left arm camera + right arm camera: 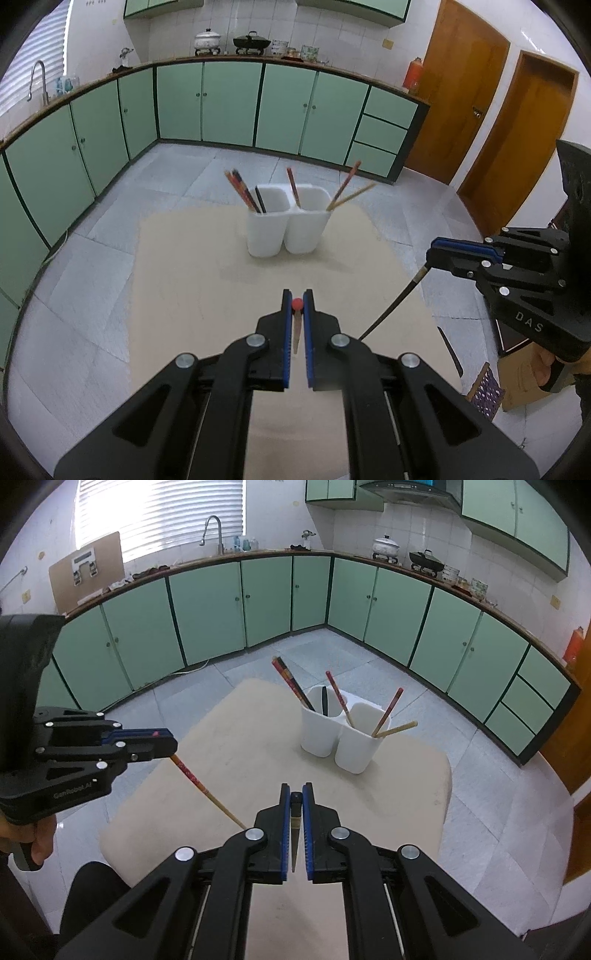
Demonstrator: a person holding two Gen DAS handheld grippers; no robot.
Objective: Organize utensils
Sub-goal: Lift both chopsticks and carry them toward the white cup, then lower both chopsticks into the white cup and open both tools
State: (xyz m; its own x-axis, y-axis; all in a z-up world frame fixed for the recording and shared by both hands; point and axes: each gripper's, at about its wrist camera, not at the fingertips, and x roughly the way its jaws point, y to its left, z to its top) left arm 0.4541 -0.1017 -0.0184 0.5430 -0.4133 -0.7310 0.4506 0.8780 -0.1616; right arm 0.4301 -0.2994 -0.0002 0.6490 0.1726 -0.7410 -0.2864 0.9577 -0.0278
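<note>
left wrist view showed the left gripper (297,304) closed on a red-tipped chopstick (296,332), held short of the white holder (286,221). right wrist view showed the right gripper (295,799) clamped on a dark chopstick (294,834), also short of the holder, which stood on the beige table (406,794). judged risk: both sticks were pinched near one end, so either could pivot, miss the compartment rim, or knock the chopstick leaning out of the holder's right compartment.
</note>
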